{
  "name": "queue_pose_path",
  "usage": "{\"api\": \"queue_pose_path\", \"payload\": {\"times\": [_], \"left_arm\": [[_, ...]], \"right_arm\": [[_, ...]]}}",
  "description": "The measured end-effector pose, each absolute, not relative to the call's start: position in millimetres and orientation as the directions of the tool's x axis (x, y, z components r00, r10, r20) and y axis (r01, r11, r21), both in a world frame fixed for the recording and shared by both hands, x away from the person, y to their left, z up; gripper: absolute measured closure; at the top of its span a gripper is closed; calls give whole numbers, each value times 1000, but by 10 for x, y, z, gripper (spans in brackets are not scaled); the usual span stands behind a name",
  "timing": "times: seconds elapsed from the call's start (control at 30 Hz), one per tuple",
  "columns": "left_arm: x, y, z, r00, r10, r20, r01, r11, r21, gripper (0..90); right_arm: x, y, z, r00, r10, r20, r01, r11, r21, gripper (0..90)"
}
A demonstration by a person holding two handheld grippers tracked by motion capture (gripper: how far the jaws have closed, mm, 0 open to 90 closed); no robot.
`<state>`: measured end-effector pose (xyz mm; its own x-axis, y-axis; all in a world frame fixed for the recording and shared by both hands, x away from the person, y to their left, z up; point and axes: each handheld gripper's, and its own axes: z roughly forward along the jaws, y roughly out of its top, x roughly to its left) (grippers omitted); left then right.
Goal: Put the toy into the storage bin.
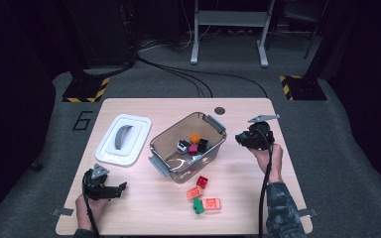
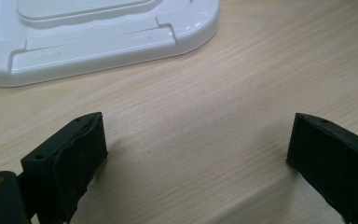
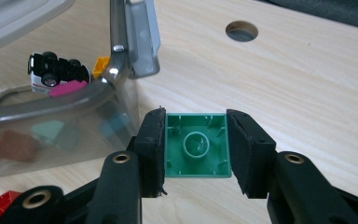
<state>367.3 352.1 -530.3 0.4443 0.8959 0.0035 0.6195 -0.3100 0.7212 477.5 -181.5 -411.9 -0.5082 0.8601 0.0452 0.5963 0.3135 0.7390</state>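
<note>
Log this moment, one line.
right gripper: shut on green brick, beside bin | left gripper: open, near lid

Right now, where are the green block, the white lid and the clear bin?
green block (image 3: pixel 196 145), right gripper view, hollow underside between the claw's pads
white lid (image 1: pixel 124 139), high view, grey centre handle
clear bin (image 1: pixel 159 139), high view, left rim

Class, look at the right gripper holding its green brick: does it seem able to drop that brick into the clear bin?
Probably yes: the right gripper grips the green brick beside the clear bin, whose white lid lies apart.
</note>
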Motion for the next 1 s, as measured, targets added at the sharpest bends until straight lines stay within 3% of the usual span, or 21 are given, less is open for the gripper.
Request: {"api": "queue_pose_path", "payload": {"times": [0.63, 1.0], "left_arm": [[3678, 3517, -5309, 441, 898, 4, 615, -305, 728, 46], [3678, 3517, -5310, 440, 898, 4, 614, -305, 728, 45]], "right_arm": [[4927, -1752, -3780, -502, 864, 35, 553, 290, 781, 591], [4959, -1547, -3487, -533, 846, -25, 504, 341, 794, 591]]}}
